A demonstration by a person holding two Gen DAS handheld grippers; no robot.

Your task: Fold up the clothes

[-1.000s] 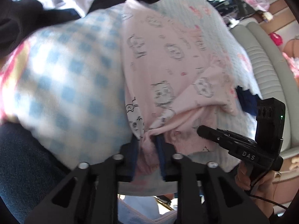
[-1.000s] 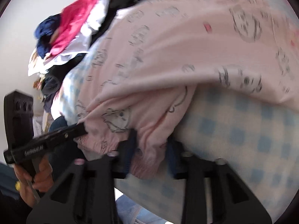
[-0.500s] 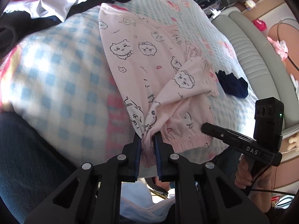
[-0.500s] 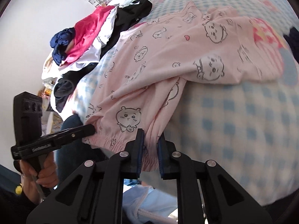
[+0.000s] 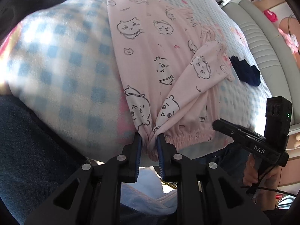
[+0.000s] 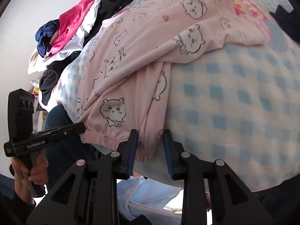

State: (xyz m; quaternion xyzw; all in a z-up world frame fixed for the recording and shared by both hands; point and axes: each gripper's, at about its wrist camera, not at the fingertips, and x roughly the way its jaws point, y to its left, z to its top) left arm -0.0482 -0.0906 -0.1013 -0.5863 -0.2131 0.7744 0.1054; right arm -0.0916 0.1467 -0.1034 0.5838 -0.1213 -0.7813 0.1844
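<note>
Near edge first: pink pajama pants (image 5: 159, 60) lie on the checked blanket (image 5: 56, 65), elastic waistband hanging at the near edge, legs running away toward the far side. So long axis = near-to-far, straight out from both claws.

Left gripper (image 5: 149, 142) pinches a gathered bunch of waistband, pads pressing the cloth. Right gripper (image 6: 150, 140) sits on the waistband's right end; its jaws have just been opening, cloth still between them but pads look slack, gap visible on the right pad. Both hands about equally near the waistband, left one on its left end.

One leg is crossed over diagonally toward the right, cuff near a dark blue sock (image 5: 245, 73). Far left: unfolded clothes pile (image 6: 75, 28).

Vs a second ago: pants were bunched and lifted close to the lenses, blurred; now spread flat and pulled toward the near edge. Left jaws eased a touch, grip kept.
</note>
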